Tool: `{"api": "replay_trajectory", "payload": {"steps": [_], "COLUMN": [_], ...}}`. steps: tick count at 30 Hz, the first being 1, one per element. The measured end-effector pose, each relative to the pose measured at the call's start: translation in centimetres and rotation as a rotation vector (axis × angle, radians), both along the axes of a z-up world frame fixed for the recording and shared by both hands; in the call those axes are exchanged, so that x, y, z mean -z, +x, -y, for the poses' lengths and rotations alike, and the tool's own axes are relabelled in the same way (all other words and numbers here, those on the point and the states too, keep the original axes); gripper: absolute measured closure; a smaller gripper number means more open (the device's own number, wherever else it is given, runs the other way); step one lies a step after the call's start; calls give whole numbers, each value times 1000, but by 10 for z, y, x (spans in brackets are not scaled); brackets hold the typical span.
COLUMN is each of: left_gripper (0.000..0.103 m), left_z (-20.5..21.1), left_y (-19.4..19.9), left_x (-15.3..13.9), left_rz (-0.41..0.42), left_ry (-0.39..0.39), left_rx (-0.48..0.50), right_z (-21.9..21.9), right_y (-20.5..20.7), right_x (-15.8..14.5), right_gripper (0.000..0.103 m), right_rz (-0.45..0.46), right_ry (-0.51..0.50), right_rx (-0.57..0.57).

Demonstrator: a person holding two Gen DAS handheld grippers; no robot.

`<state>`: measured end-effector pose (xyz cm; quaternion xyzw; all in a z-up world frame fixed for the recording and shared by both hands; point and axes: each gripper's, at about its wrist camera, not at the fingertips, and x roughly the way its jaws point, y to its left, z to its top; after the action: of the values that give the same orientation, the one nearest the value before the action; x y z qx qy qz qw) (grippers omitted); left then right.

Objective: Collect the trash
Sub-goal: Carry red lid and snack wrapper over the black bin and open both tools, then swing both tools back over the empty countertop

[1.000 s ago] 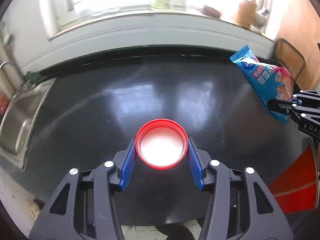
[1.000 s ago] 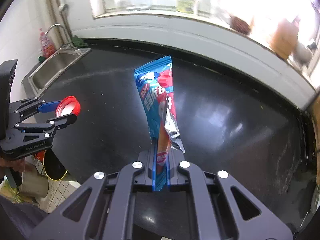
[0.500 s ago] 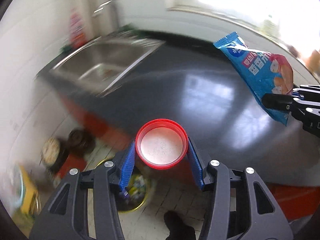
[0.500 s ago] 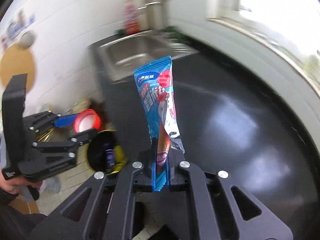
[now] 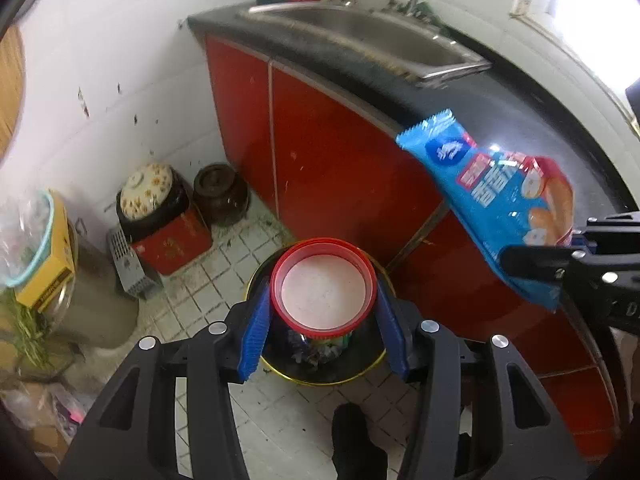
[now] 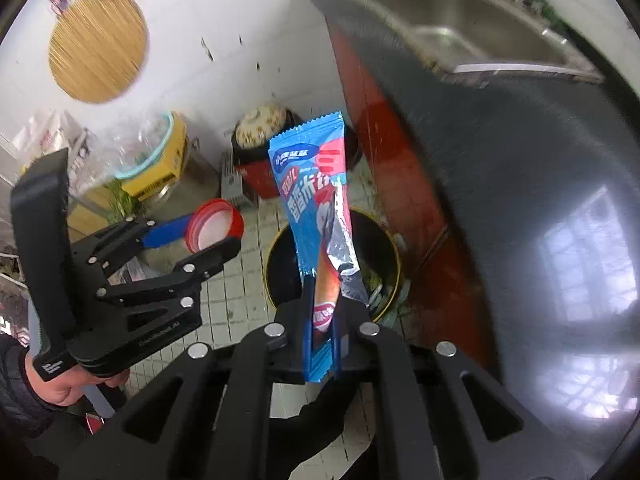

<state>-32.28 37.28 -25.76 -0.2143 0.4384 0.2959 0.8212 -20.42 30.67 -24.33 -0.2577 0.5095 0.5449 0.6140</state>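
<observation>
Over the tiled floor, left wrist view: left gripper [image 5: 323, 312] has its blue pads [image 5: 253, 334] closed against both sides of a red lid [image 5: 324, 289], open side up, white inside. Lid sits directly above a black bin [image 5: 352, 372] with a yellow rim; mixed trash visible inside, under the lid. Right of it, the right gripper [image 5: 560, 264] enters from the right edge, pinching the near end of a blue wrapper [image 5: 496, 200] that slants up and left in front of the red cabinet [image 5: 320, 152]. Black counter [image 5: 500, 100] runs above the cabinet, steel sink [image 5: 360, 36] at its far end. Far left on the floor: a lidded pot [image 5: 146, 188] on a red box [image 5: 172, 240], a brown jar [image 5: 218, 192] just beside it. Right wrist view: right gripper [image 6: 320, 320] is nearly shut, fingers clamped flat on the wrapper [image 6: 312, 200], which stands upright, torn silver edge on its right side. Bin [image 6: 280, 272] lies on the floor behind the wrapper, near the cabinet [image 6: 384, 128]. Left gripper [image 6: 212, 236] is at left, holding the lid [image 6: 214, 226] left of the bin in this view; the hand [image 6: 60, 380] grips its handle at lower left. Counter [image 6: 540, 200] fills the right; sink [image 6: 460, 20] is far right.
</observation>
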Motion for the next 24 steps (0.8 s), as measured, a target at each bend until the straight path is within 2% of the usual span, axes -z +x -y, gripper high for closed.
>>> {"api": "replay_trajectory", "payload": {"steps": [6,15,16,17,18,19,24], "left_gripper": [54,54,51,37,30,25,25], "left_z": [-13,-25,-27,-28,-29,-30,-30], "left_y": [1,5,5,4,2,1,-3], "left_x": [33,54,55,56,56,56,56], "left_rz": [-5,2,2,1,8,14,10], "left_ry": [-43,-82,-87,-91,-90,-86,-90], "left_rx": [-13,-14,-13,-18,-26,-34,-37], "right_z": [-28,-44,-43,-43,-42,-41,-40], "right_y": [-6,0,2,3,5,6,4], "right_x": [37,45,43,42,40,37,27], "right_gripper": [95,93,88,68,39,30,29], "right_rz": [-5,-13,-11,-13,-16,-15,-6], "right_ry": [-69,-74,-76,-73,-65,-44,-23], "right_rx": [-29,-53,-51,-47,-42,-35,-59]}}
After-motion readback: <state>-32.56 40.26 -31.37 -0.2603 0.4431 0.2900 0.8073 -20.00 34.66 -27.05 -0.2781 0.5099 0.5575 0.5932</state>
